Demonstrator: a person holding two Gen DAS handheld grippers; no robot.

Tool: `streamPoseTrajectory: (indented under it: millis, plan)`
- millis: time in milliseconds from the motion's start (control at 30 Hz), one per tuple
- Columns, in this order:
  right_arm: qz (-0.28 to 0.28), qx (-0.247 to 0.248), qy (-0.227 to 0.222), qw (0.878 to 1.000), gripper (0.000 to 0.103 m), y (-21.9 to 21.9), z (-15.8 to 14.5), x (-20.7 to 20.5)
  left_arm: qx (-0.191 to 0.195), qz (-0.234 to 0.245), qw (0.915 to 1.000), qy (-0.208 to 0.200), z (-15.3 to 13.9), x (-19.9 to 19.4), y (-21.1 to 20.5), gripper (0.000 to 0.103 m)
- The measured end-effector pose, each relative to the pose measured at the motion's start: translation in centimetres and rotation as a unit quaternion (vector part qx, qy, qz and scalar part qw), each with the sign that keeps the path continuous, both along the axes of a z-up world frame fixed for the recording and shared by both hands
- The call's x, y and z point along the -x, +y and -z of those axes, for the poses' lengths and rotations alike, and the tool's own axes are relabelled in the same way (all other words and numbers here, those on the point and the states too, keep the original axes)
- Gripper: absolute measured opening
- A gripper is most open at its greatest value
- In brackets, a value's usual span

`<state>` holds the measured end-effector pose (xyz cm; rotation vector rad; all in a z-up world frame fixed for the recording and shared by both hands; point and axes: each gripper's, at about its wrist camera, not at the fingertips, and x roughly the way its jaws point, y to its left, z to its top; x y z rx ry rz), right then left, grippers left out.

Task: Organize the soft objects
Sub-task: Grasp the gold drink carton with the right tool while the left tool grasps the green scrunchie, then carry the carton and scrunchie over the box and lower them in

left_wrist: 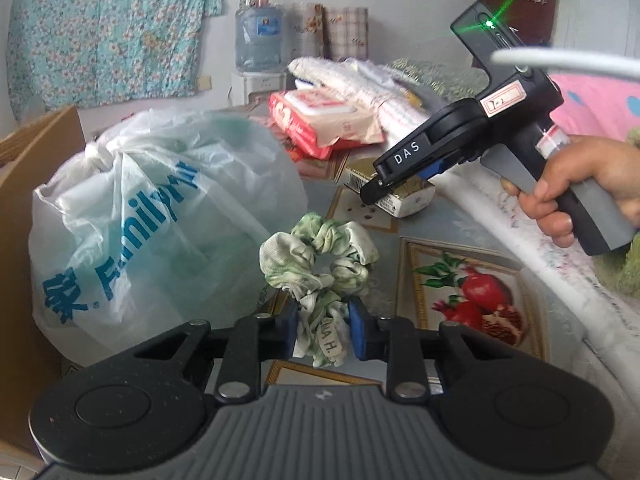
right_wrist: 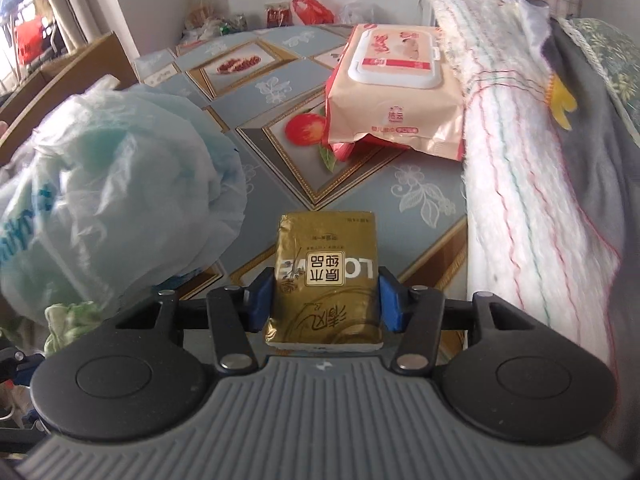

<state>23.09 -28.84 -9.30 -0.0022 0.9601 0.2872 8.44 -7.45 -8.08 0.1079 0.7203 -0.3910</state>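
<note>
Here the left gripper (left_wrist: 323, 330) pinches the near edge of a ruffled green-and-white fabric scrunchie (left_wrist: 320, 264) between its blue pads, the rest of the loop standing out over the grey fruit-patterned tablecloth (left_wrist: 460, 236). Just beside it on the left sits a knotted translucent plastic bag with blue lettering (left_wrist: 160, 216). The right gripper (right_wrist: 326, 304) has its blue pads against both sides of a small gold tissue packet (right_wrist: 326, 276), which lies on the tablecloth. Farther back, a peach-coloured wet-wipes pack with a white lid (right_wrist: 394, 88) rests on a red pack, touching a rolled white towel with coloured stitching (right_wrist: 516, 160).
</note>
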Motion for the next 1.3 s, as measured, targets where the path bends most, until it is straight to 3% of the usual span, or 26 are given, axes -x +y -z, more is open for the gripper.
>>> streamPoseTrajectory:
  millis: [200, 333, 500, 667, 833, 933, 1133, 1300]
  plan:
    - [0.004, -0.045, -0.031, 0.999, 0.051, -0.6, -4.2, 3.5, 0.029, 0.004, 0.9993, -0.022, -2.5, 2.0, 1.5, 0.026]
    - [-0.024, -0.085, -0.062, 0.994, 0.051, 0.9, -8.2, 5.9, 0.057, -0.003, 0.9967, -0.057, -5.4, 3.5, 3.7, 0.026]
    - [-0.09, -0.132, -0.093, 0.983, 0.051, 5.1, -12.4, 7.5, 0.102, -0.049, 0.9885, -0.101, -9.4, 5.2, 8.8, 0.026]
    - [-0.168, -0.17, -0.101, 0.966, 0.051, 11.2, -14.9, 7.7, 0.091, -0.121, 0.9795, -0.133, -11.8, 6.7, 14.6, 0.027]
    - [-0.253, -0.174, -0.079, 0.948, 0.052, 18.8, -15.7, 7.7, 0.075, -0.2, 0.971, -0.107, -11.6, 6.0, 19.9, 0.027]
    - [-0.289, -0.158, -0.061, 0.942, 0.052, 23.3, -15.5, 7.6, 0.088, -0.227, 0.9669, -0.076, -10.4, 4.8, 22.4, 0.027]
    - [-0.317, -0.142, -0.026, 0.937, 0.052, 28.7, -14.5, 6.4, 0.1, -0.25, 0.9627, -0.025, -8.3, 2.6, 25.8, 0.029]
    - [-0.325, -0.126, -0.011, 0.937, 0.052, 30.8, -13.7, 5.8, 0.122, -0.249, 0.9608, 0.008, -7.0, 1.8, 27.7, 0.043]
